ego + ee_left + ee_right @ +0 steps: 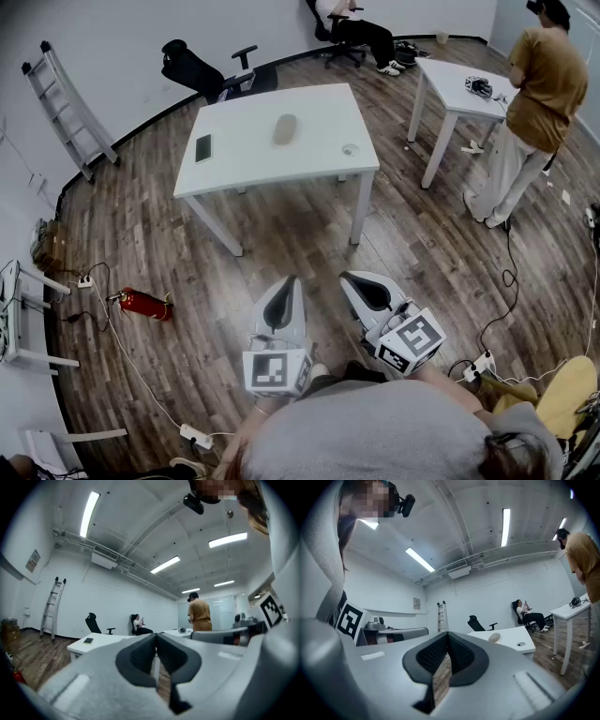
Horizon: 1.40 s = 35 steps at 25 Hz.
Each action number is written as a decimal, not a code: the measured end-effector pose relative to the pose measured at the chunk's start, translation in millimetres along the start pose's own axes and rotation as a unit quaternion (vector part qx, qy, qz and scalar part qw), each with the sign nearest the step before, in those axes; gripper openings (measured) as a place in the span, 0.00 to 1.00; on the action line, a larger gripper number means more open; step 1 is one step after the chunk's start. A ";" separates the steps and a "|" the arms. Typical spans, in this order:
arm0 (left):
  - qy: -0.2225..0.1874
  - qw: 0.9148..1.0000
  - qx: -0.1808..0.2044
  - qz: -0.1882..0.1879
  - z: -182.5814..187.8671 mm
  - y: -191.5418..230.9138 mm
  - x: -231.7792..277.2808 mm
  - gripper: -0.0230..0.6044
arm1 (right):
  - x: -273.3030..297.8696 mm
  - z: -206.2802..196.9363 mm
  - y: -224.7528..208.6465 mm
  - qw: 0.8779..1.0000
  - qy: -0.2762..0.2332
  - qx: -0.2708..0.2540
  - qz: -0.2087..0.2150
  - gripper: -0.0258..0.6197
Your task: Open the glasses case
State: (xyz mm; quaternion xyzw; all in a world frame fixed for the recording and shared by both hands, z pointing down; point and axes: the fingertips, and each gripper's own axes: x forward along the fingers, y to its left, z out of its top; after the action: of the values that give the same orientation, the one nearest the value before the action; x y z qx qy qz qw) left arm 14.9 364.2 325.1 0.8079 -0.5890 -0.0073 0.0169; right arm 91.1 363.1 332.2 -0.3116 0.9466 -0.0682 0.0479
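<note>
While L claw (291, 282), R claw (349, 278) hang shut, glasses case (286, 129) lies afar.

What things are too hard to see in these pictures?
Glasses case: tiny and blurry in the head view; its opening side does not show.
Flat dark thing on the table: too small to name.
Round thing near the table's edge: too small to name.

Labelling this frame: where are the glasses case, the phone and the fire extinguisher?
glasses case (285, 129), head view, middle of its top.
phone (203, 147), head view, middle of its dark face.
fire extinguisher (145, 304), head view, red cylinder.
</note>
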 end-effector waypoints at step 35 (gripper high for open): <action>-0.015 0.999 -0.002 0.046 -2.2 -30.4 12.9 0.04 | -28.2 9.3 -34.8 0.999 -0.019 0.025 0.033 0.04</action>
State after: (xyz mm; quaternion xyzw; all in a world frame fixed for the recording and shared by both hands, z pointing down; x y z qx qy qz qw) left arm 47.9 361.3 326.4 0.7798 -0.6257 -0.0198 0.0103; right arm 135.3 351.3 329.9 -0.2802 0.9532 -0.0839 0.0761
